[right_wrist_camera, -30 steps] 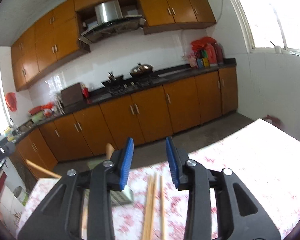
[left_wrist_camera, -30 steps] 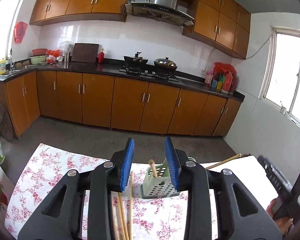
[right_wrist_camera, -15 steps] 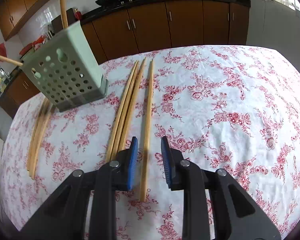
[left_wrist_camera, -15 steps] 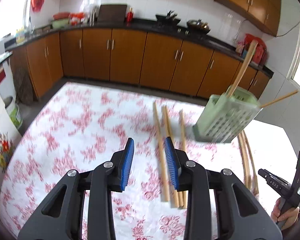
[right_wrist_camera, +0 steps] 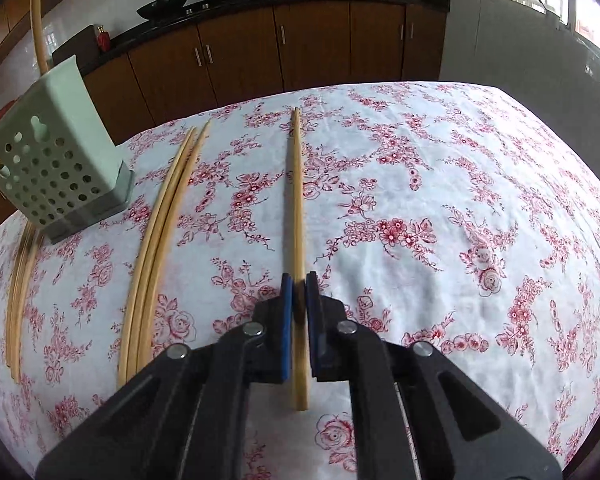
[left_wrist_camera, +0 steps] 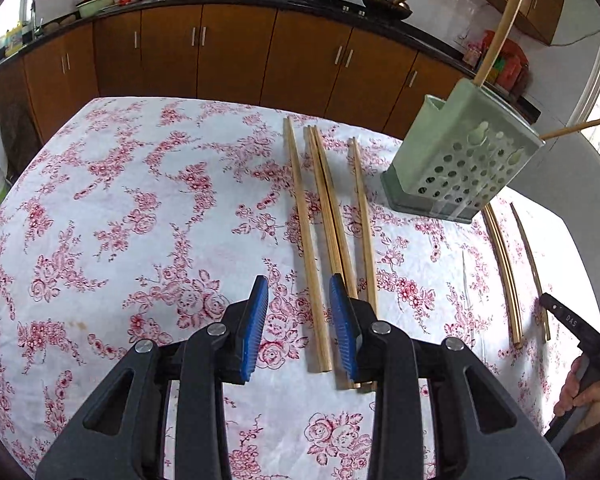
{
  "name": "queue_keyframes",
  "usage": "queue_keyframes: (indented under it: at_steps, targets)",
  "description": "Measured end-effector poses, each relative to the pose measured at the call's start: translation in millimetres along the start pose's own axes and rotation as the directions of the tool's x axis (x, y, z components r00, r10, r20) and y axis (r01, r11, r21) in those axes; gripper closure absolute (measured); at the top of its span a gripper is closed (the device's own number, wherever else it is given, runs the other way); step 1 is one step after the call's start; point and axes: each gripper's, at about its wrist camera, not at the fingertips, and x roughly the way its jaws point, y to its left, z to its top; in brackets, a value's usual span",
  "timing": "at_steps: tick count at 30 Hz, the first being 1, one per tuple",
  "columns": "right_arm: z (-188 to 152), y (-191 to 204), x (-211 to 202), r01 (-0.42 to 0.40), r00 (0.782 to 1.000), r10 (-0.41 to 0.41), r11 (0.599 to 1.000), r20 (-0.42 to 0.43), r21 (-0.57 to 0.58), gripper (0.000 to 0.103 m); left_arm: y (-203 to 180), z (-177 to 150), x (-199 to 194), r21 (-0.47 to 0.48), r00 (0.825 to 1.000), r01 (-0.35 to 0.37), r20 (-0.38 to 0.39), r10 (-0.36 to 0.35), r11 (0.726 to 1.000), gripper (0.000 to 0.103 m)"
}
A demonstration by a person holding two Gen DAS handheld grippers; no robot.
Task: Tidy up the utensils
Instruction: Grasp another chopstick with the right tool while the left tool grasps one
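The table (right_wrist_camera: pixel 480 168), under a flowered cloth, carries everything. The green perforated holder (right_wrist_camera: pixel 56 168) stands far left of the right claw (right_wrist_camera: pixel 299 284), with loose chopsticks between. The right claw is clamped on one chopstick (right_wrist_camera: pixel 296 184) near its close end. Probably light, stiff, smooth wood; grip nearer mid-length to limit swing. The left claw (left_wrist_camera: pixel 299 300) is part open, straddling another chopstick (left_wrist_camera: pixel 306 236).

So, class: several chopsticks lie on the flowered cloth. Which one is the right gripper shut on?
The lone chopstick lying apart to the right of the others; the right gripper pinches its near end, while the rest lie untouched.
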Motion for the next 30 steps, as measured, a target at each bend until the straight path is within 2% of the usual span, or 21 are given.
queue_keyframes:
  at_steps: [6,9,14,22,26,30]
  targets:
    - [-5,5,-5,0.007,1.0,-0.006,0.999,0.013,-0.04,0.095,-11,-3,23,0.039,0.998,-0.049,-0.037,0.05,0.998,0.077]
    - [-6,7,-6,0.003,1.0,-0.002,0.999,0.013,-0.043,0.095,-16,-3,27,0.068,0.997,-0.07,-0.025,0.072,0.995,0.079]
    - [-3,13,-4,0.005,1.0,-0.004,0.998,0.014,-0.065,0.094,-18,-1,29,0.074,0.993,-0.118,-0.015,0.12,0.99,0.095]
    - [-7,29,-5,-0.039,0.999,0.042,0.991,0.02,-0.131,0.095,28,8,22,-0.002,0.981,-0.191,-0.014,0.191,0.982,0.095]
    - [-5,30,-2,-0.041,0.999,0.044,0.991,0.017,-0.13,0.095,36,8,20,0.015,0.988,-0.153,-0.008,0.153,0.988,0.095]
    - [-3,33,0,-0.04,0.999,0.042,0.99,0.017,-0.132,0.095,33,4,20,0.038,0.987,-0.158,0.018,0.158,0.987,0.095]
